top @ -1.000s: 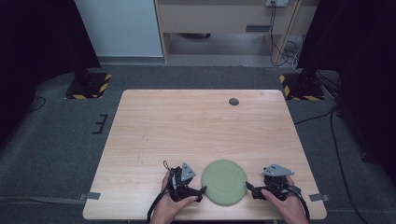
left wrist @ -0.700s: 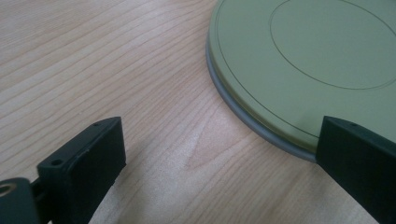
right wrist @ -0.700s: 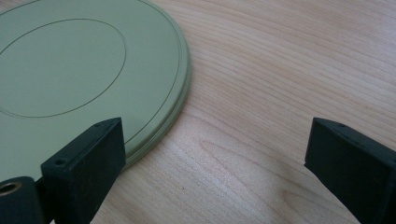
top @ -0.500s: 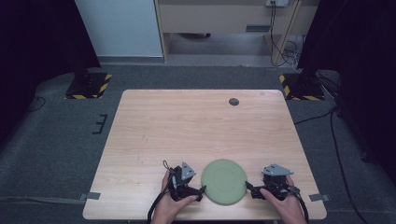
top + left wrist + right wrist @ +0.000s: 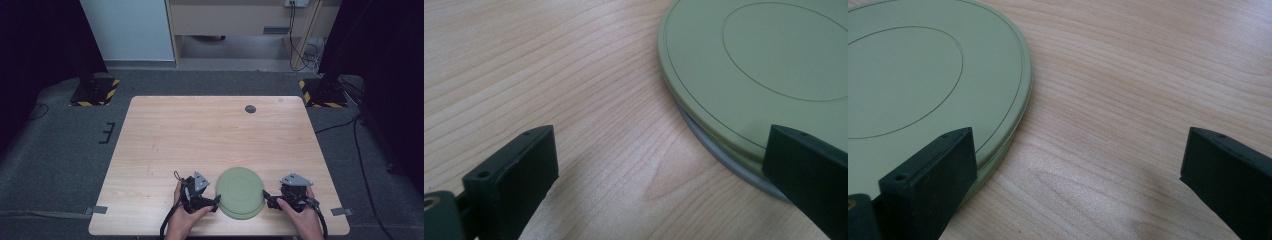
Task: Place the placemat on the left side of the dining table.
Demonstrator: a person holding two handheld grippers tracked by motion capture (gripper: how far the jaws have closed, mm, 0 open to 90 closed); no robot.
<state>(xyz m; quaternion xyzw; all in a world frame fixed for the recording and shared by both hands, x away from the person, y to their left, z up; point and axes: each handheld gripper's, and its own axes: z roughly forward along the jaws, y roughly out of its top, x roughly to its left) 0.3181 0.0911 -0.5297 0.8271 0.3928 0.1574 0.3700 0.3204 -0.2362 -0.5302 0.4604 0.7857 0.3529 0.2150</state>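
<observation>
A: Where's the plate right now?

B: The green plate [image 5: 240, 192] lies flat on the wooden table [image 5: 200, 140], close to the near edge, right in front of me. In my left gripper view a second, greyer rim peeks out under it, so it looks stacked on another plate [image 5: 724, 155].

A: And your grippers?

B: One on each side of the plate. My left gripper [image 5: 216, 201] sits just left of it, jaws spread wide, one jaw over the plate's rim and the other over bare wood. My right gripper [image 5: 266, 197] is just right of the plate, jaws also wide apart, one overlapping the rim. Neither is clamped on anything.

A: Any writing or brand?

B: None I can read. The plate's face shows only thin circular lines. Far from the plate, near the back edge, there's a small dark disc [image 5: 250, 109].
</observation>
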